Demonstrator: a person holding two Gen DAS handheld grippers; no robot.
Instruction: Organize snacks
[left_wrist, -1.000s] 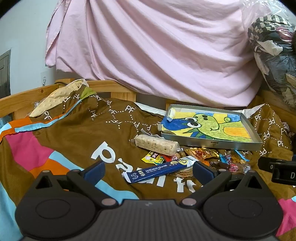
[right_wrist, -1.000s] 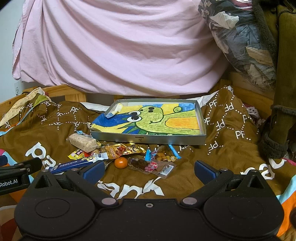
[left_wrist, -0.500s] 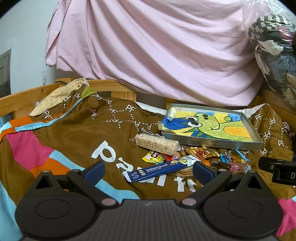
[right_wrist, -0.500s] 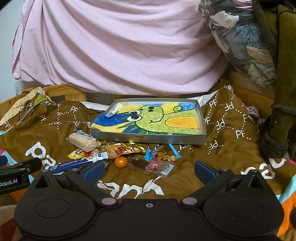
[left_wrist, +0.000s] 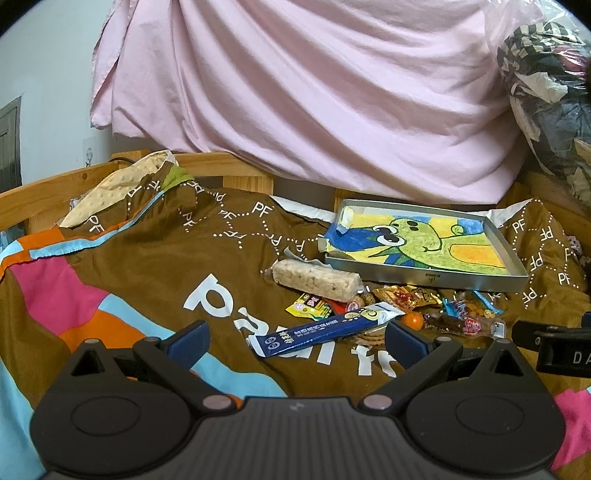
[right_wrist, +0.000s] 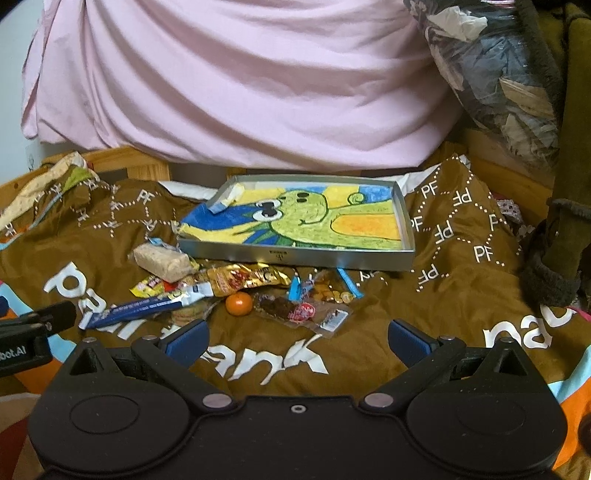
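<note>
A silver metal tray (left_wrist: 428, 276) (right_wrist: 295, 256) lined with a green dinosaur drawing lies on the bed. In front of it sits a pile of snacks: a rice bar (left_wrist: 316, 278) (right_wrist: 162, 262), a long blue stick packet (left_wrist: 325, 330) (right_wrist: 144, 308), a small orange (left_wrist: 413, 319) (right_wrist: 239, 303), a gold wrapper (left_wrist: 406, 295) (right_wrist: 247, 277), a yellow packet (left_wrist: 308, 306) and a clear packet of dark snack (right_wrist: 303, 314). My left gripper (left_wrist: 295, 339) hovers open just short of the blue packet. My right gripper (right_wrist: 297, 336) is open and empty, near the orange.
The snacks lie on a brown printed blanket (left_wrist: 147, 273) over a wooden bed frame (left_wrist: 44, 192). A pink sheet (left_wrist: 314, 92) hangs behind. Bagged clothes (right_wrist: 498, 74) and a dark green garment (right_wrist: 561, 240) crowd the right side.
Both grippers have edged slightly forward toward the snack pile, the right one a little more. Both stay open and no snack has moved.
</note>
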